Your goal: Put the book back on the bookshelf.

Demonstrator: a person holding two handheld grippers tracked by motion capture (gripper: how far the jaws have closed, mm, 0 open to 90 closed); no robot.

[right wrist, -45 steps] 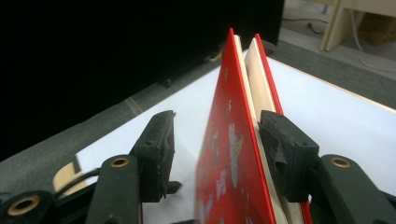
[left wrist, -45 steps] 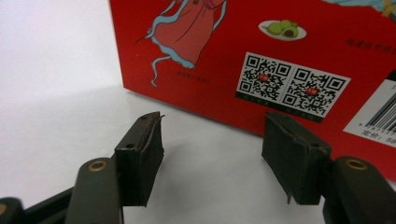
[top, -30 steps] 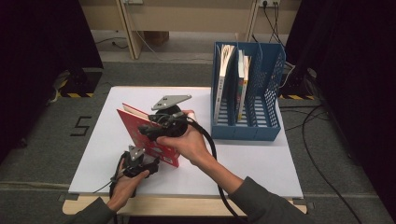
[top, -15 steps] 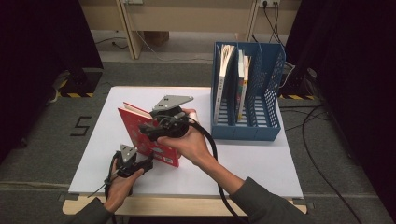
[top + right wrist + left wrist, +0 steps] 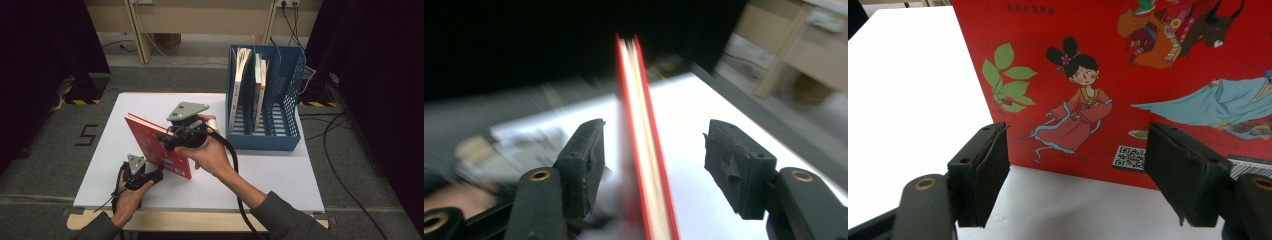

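Your left tool [image 5: 159, 173], at about seven o'clock on the table [image 5: 280, 175], is standing with its jaws wide apart and is gripping nothing; in the left gripper view they are facing the lower cover of the red book [image 5: 1128, 75], probably to stop the bottom edge from sliding. The red book is standing on its edge, tilted, near the middle of the table, just left of centre. Your right tool [image 5: 172, 141] is straddling its top edge; the jaws have just been opening, with the book between them and the pads [image 5: 586, 160] not pressing. At two o'clock the blue file rack [image 5: 265, 142] is waiting, likely the destination.
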